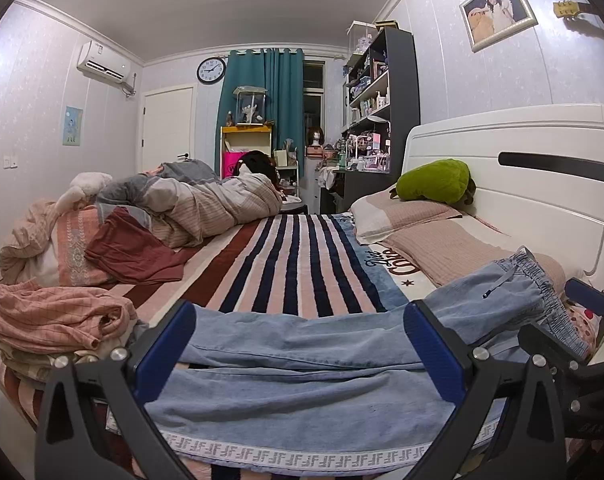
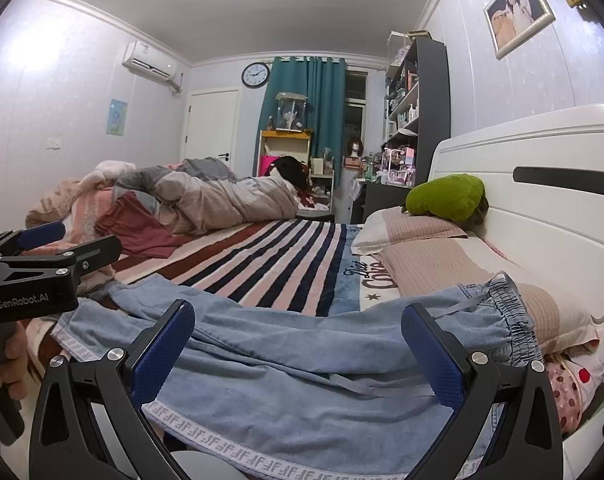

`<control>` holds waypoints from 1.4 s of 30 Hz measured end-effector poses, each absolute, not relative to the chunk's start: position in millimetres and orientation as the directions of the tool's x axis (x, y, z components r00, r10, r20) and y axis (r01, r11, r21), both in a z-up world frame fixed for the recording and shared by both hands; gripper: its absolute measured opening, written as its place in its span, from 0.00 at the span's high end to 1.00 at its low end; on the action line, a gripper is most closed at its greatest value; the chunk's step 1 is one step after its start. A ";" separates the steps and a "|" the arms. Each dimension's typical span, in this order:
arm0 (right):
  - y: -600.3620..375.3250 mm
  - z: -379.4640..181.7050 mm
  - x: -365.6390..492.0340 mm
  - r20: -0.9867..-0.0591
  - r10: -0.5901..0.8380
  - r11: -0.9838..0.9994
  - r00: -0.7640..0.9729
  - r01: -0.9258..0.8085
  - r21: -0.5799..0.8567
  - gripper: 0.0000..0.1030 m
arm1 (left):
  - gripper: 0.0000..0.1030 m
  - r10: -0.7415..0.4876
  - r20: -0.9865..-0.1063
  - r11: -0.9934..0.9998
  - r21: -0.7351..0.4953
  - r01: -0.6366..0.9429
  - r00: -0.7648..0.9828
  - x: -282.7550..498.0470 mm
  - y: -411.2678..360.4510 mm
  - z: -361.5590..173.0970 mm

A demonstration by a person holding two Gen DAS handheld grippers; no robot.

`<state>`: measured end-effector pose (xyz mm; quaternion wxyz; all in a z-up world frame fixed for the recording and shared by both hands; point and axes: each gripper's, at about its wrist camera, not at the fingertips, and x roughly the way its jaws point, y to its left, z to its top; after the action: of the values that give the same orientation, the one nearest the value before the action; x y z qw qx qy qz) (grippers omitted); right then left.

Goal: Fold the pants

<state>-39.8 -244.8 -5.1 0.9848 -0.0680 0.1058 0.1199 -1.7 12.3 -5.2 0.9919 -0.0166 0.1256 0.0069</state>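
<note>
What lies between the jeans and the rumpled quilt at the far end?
Only bare striped blanket separates the jeans from the quilt, in both views.

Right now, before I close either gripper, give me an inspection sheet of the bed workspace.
Surface: striped blanket on the bed, rumpled near its front edge.
Job's things: light blue jeans lie flat across the front edge, elastic waistband at the right by the pillows.
Clutter: pink checked garment at left, maroon garment, bundled duvet, green plush on the pillows.
Grippers: left gripper and right gripper both open, fingers wide over the jeans.
Cables: nothing seen.
Surroundings: white headboard, shelves, teal curtain.
</note>
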 end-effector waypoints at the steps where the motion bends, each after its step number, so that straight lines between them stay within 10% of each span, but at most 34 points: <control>1: -245.9 -3.3 -39.4 -0.226 0.222 0.962 0.949 -0.251 -0.108 0.01 | 0.01 0.008 -0.249 0.999 -0.031 -0.016 0.968 -1.5 11.2 -5.1; 42: -245.6 -4.4 -39.5 -0.230 0.220 0.963 0.948 -0.248 -0.104 0.01 | 0.01 0.014 -0.249 1.000 -0.020 -0.019 0.968 -1.7 10.9 -2.3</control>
<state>-39.5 -245.6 -4.4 0.9847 -0.0661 0.1087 0.1189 -1.7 10.9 -2.3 0.9920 -0.0110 0.1256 0.0083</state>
